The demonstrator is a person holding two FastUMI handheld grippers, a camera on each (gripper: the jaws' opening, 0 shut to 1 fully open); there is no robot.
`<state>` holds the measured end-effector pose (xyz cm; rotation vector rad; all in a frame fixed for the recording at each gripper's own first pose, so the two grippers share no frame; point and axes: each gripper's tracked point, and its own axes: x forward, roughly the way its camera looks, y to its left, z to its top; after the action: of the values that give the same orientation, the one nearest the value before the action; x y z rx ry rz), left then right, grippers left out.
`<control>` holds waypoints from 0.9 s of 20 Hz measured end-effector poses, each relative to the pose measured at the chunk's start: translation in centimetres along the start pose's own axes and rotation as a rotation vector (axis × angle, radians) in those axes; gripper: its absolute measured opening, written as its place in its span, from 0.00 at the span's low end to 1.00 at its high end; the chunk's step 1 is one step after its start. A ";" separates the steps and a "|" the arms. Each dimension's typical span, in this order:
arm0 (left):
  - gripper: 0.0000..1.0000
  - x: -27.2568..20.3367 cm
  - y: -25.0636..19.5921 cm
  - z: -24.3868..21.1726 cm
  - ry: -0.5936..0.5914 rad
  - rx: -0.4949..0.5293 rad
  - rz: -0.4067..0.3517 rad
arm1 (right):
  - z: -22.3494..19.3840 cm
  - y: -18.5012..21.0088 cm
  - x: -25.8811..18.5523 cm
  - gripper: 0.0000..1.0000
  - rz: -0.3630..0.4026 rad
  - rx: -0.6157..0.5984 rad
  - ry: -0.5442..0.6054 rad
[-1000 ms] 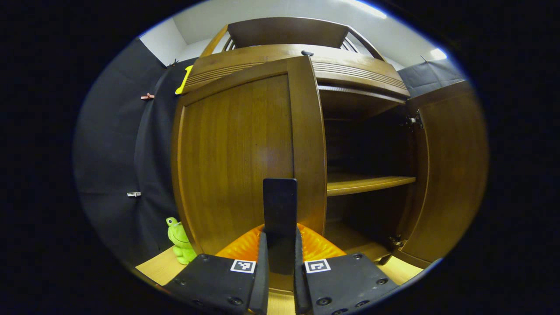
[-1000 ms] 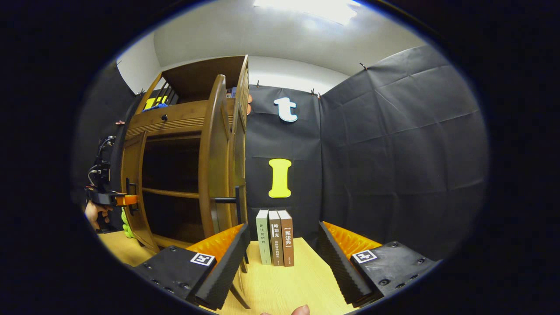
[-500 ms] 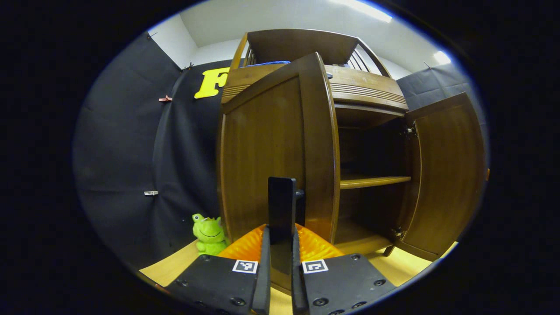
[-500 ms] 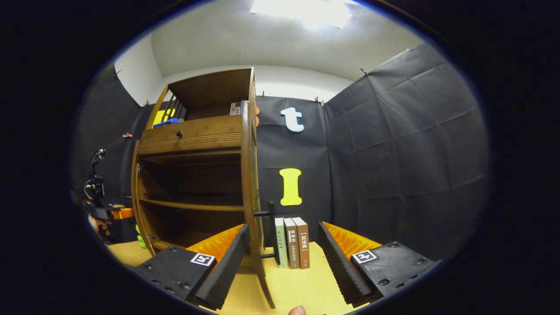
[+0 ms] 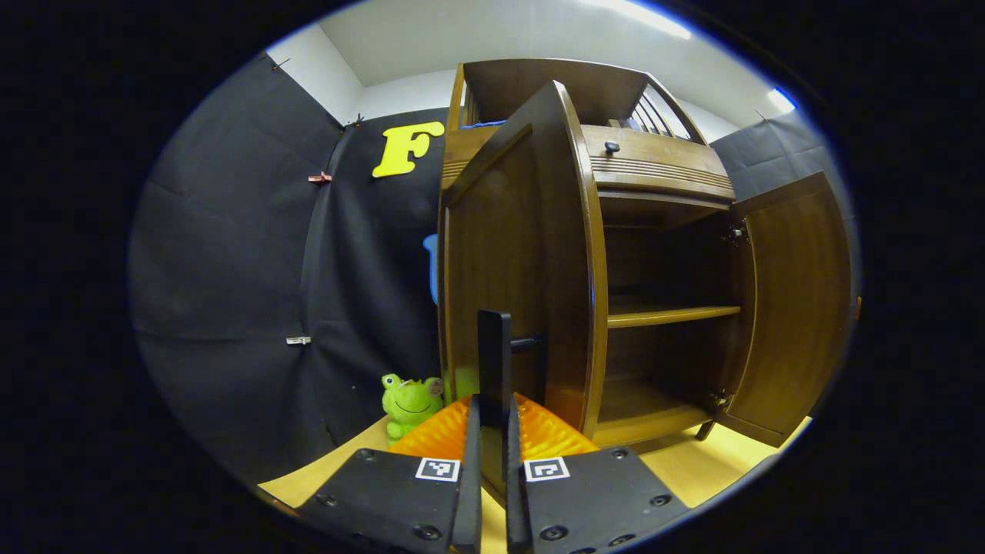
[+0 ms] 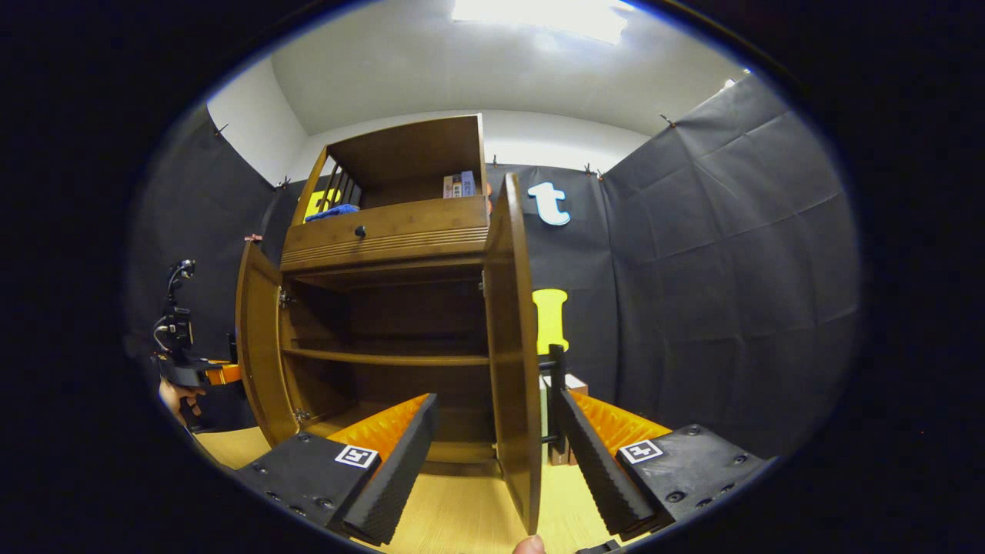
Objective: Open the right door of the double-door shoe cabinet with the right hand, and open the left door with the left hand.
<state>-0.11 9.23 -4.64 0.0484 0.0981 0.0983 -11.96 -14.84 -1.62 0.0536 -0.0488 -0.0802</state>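
Change: both doors stand wider than a second ago.
Left gripper [image 5: 489, 462]: clamped on the left door's handle [image 5: 494, 369].
Left door [image 5: 515, 269]: swung well out from the cabinet [image 6: 385, 231].
Right gripper [image 6: 492, 454]: fingers spread, straddling the right door [image 6: 509, 346] edge without pressing it.
Frog toy [image 5: 410, 402]: beside the cabinet.

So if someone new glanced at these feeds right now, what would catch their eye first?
Probably the wooden shoe cabinet with both doors swung wide, its bare shelf exposed. Next, the left gripper clamped on the left door's dark handle, with a green frog toy on the floor beside that door. The right gripper hangs open astride the right door's edge.
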 end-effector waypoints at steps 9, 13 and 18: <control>0.10 -1.6 5.7 -0.3 -0.009 0.014 0.041 | -1.1 3.0 0.5 1.00 0.031 -0.020 0.024; 0.00 -2.0 8.3 -0.8 -0.007 0.001 0.059 | -1.1 4.7 0.8 1.00 0.051 -0.035 0.025; 0.05 -2.3 10.4 -1.1 -0.004 -0.003 0.029 | -0.9 6.7 1.4 0.98 0.048 -0.041 0.033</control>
<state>-3.47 19.36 -4.96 0.0472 0.0937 0.1273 -10.03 -8.25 -2.07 0.0125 -0.0156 -0.0326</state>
